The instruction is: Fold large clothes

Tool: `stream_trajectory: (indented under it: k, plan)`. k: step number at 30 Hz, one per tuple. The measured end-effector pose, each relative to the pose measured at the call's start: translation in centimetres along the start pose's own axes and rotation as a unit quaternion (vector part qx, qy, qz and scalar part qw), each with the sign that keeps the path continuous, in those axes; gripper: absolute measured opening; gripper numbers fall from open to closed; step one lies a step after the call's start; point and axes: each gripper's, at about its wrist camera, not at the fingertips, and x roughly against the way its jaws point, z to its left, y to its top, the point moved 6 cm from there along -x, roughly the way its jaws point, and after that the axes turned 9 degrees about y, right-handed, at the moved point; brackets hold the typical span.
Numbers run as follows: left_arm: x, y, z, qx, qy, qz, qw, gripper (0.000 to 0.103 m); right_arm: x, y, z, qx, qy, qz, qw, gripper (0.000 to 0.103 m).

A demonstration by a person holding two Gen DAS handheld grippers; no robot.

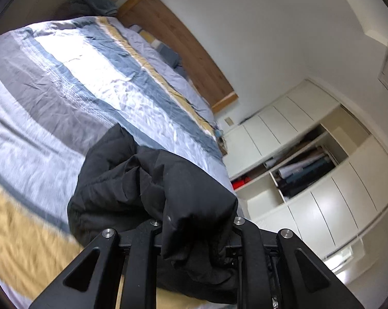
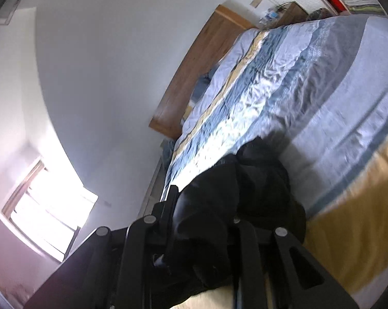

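Both claws are clamped on the same black padded jacket (image 1: 152, 180), the left gripper (image 1: 196, 234) and the right gripper (image 2: 201, 229) each pinching a bunched edge, so the garment hangs crumpled above the striped blue, grey and yellow bedspread (image 1: 65, 77) near its foot.

1. I see one black padded garment (image 1: 132, 180), thick and quilted, matte, with small snap studs along one edge.
2. It is bunched and crumpled, not flat, gathered into heavy folds (image 2: 245, 188).
3. It hangs above a striped bed, bulk drooping toward the yellow band.
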Motion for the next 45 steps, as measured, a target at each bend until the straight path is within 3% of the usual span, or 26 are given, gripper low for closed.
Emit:
stream_trajectory:
  k: [5,15,26,33,34,35,37,41,45]
  plan:
    - [-5.1,4.4,1.5,0.022,0.03,-0.002,0.9993,0.019,-6.5,4.1,-1.8,-0.017,-0.049,-0.023,0.998,0.019]
    - [-17.2,11.0,6.6,0.061,0.103,0.031,0.9923,0.02,-18.7,8.7,-8.0,-0.026,-0.15,-0.012,0.988,0.019]
    - [-27.1,11.6,13.9,0.117,0.15,0.069,0.9793,0.03,-26.3,9.6,-16.1,-0.043,-0.227,0.017,0.973,0.022]
    - [-28.3,11.9,14.3,0.116,0.157,0.079,0.9776,0.036,-28.1,9.4,-17.8,-0.051,-0.244,0.03,0.968,0.026]
    - [-28.2,12.0,14.1,0.115,0.155,0.077,0.9782,0.042,-28.1,9.5,-17.6,-0.052,-0.238,0.028,0.969,0.032]
    - [-27.8,12.3,13.8,0.115,0.151,0.072,0.9792,0.05,-28.2,9.5,-17.3,-0.052,-0.225,0.027,0.972,0.048]
    - [-27.0,12.9,13.1,0.113,0.144,0.058,0.9814,0.056,-28.2,9.8,-16.6,-0.047,-0.213,0.026,0.976,0.062]
    - [-25.1,14.1,11.9,0.109,0.145,0.039,0.9826,0.072,-27.7,10.3,-14.9,-0.035,-0.201,0.025,0.979,0.066]
    - [-21.8,15.5,10.2,0.078,0.176,0.009,0.9813,0.078,-25.8,11.8,-12.5,-0.026,-0.188,0.002,0.982,0.071]
